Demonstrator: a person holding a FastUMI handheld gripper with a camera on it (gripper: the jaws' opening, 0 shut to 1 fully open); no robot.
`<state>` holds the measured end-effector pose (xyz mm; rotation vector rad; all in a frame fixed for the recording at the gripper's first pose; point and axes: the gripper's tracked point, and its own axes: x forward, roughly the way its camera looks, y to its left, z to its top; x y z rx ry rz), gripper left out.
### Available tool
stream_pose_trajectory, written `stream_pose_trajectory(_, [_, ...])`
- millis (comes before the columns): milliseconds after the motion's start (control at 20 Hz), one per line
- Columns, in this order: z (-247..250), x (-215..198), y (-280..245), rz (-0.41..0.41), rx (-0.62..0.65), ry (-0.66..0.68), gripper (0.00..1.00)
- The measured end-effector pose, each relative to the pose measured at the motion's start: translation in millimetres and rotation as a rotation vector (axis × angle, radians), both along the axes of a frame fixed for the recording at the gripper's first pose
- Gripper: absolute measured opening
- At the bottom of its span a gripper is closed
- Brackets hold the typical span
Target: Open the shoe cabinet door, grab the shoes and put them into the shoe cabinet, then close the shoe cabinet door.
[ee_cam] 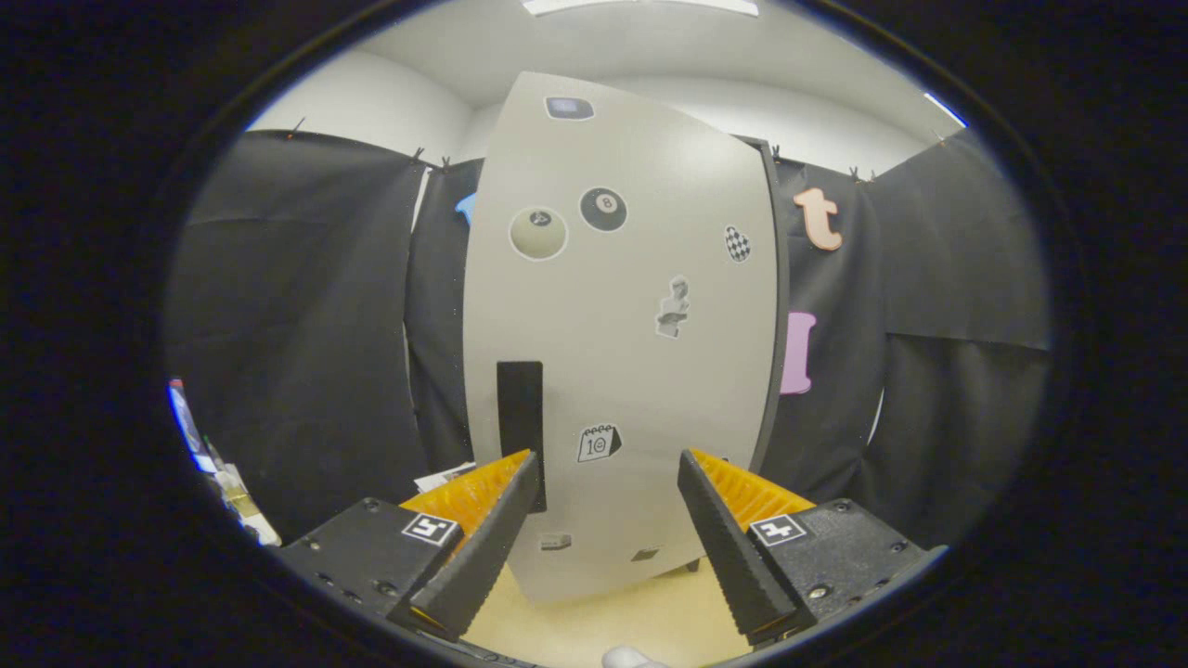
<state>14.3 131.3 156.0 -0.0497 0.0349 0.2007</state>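
Gripper (608,464) spread wide, both fingers apart with nothing between them and touching nothing; the left fingertip (520,473) lies in line with the lower end of a dark vertical handle slot (520,422), contact not certain. Shoe cabinet door (622,353) stands shut just ahead of the fingers, one pale tall panel filling the gap between them. Stickers counted on the door: eight, including two pool balls (603,209); pale floor (594,622) beneath
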Motion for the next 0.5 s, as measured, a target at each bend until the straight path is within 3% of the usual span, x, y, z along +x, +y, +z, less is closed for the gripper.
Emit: stream_pose_trajectory(500, [29, -12, -26, -0.056, 0.031, -0.006, 0.99])
